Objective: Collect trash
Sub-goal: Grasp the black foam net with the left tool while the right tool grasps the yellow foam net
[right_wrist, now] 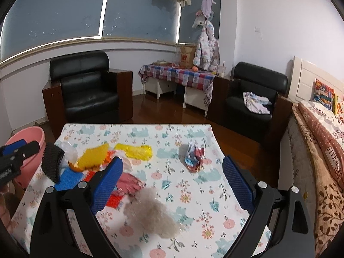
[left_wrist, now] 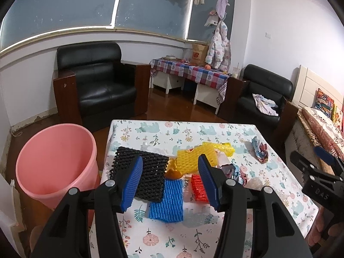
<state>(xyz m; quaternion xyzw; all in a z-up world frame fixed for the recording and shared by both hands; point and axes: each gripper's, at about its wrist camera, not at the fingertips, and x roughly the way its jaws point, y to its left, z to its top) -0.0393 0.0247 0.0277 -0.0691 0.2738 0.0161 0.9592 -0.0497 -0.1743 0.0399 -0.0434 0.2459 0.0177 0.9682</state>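
Trash lies on a floral-cloth table [left_wrist: 215, 129]: a black foam net [left_wrist: 148, 167], a blue foam net [left_wrist: 169, 202], a yellow foam net [left_wrist: 193, 157], a red foam net [left_wrist: 198, 189], an orange peel [left_wrist: 174, 174] and crumpled wrappers [left_wrist: 260, 148]. A pink bin [left_wrist: 56, 161] stands on the floor left of the table. My left gripper [left_wrist: 169, 185] is open and empty above the blue and black nets. My right gripper [right_wrist: 172, 185] is open and empty above a clear crumpled plastic wad [right_wrist: 152, 212]; a crumpled wrapper [right_wrist: 193, 157] lies ahead of it.
Two black armchairs [left_wrist: 96, 81] [left_wrist: 260, 99] stand beyond the table, with a checked-cloth side table [left_wrist: 189, 71] between them. A bed [right_wrist: 318, 150] runs along the right. The right gripper shows at the right edge of the left wrist view [left_wrist: 316, 172].
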